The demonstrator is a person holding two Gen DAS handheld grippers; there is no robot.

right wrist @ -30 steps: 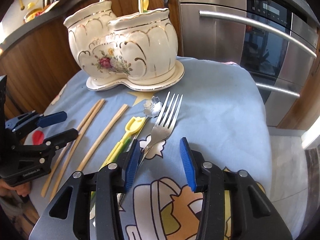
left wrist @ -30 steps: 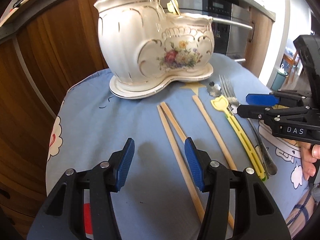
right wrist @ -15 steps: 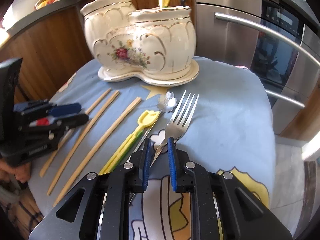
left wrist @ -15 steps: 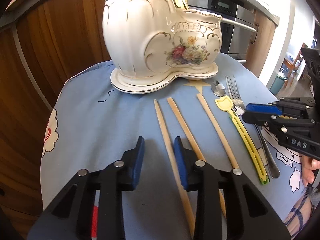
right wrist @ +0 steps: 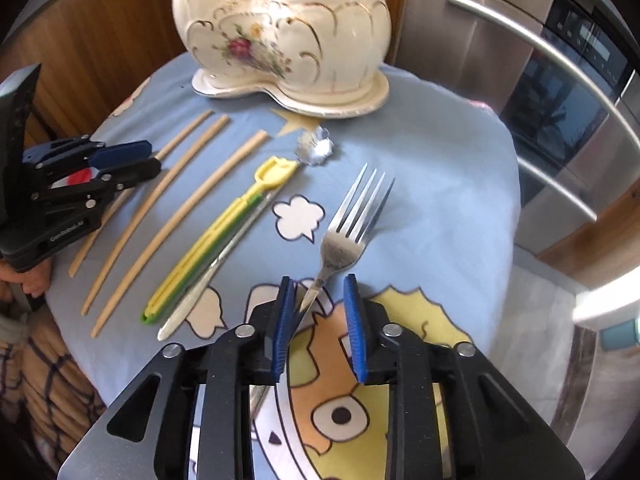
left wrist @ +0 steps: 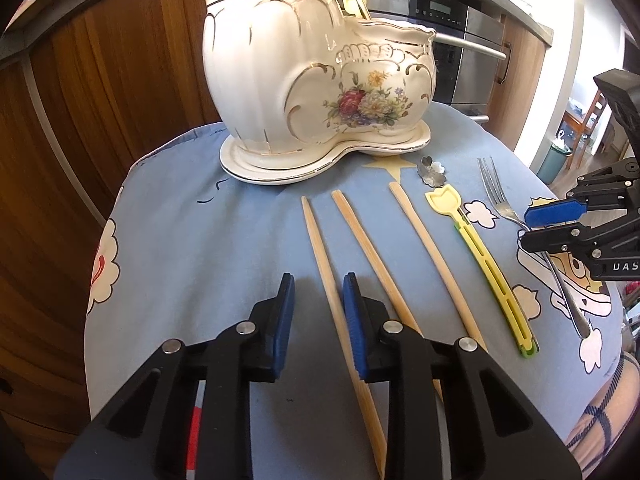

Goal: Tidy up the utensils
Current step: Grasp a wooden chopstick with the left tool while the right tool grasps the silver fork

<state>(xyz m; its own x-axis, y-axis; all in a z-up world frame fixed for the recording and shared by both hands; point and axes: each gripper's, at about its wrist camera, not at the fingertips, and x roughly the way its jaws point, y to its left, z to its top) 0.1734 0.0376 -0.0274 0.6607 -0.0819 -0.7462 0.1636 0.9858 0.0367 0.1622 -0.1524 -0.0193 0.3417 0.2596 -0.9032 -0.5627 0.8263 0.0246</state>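
Note:
A cream floral ceramic utensil holder stands at the back of a blue cartoon cloth, with some utensils in it. Three wooden chopsticks, a yellow-green utensil, a flower-ended spoon and a silver fork lie in front. My left gripper is open with the leftmost chopstick between its pads, touching the right pad. My right gripper is open with the fork's handle between its pads, near the left one.
Wooden cabinet fronts stand behind and left of the small round table. A stainless oven with bar handles is at the right. The table edge drops off close to the right gripper.
The left gripper moved right and now straddles the leftmost chopstick. The right gripper, nearly closed half a second ago, has opened wider and moved right over the fork's handle.

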